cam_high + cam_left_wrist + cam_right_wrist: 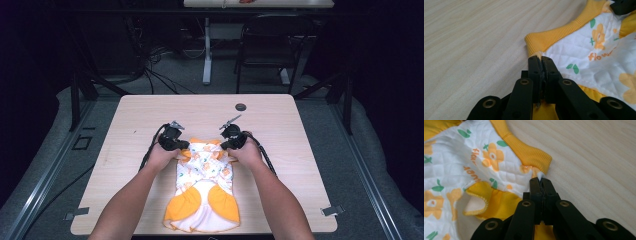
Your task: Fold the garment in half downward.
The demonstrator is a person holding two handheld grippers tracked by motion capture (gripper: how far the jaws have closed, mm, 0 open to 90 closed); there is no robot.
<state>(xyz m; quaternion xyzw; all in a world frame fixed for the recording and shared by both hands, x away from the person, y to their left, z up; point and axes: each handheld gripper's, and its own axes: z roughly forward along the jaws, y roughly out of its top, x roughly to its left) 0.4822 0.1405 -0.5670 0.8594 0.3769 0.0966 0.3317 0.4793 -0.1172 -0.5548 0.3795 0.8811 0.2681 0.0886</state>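
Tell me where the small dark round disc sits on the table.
In the high view, the disc lies near the table's far edge, right of centre, beyond the right gripper.

The garment (204, 192) lies on the table's (130, 125) near middle; a small disc (241, 106) sits behind it

Bare forearms showing no sleeves, left gripper (183, 145) and right gripper (225, 145) wearing black jaws, brass-ringed rivets gleaming, black cables trailing toward six o'clock
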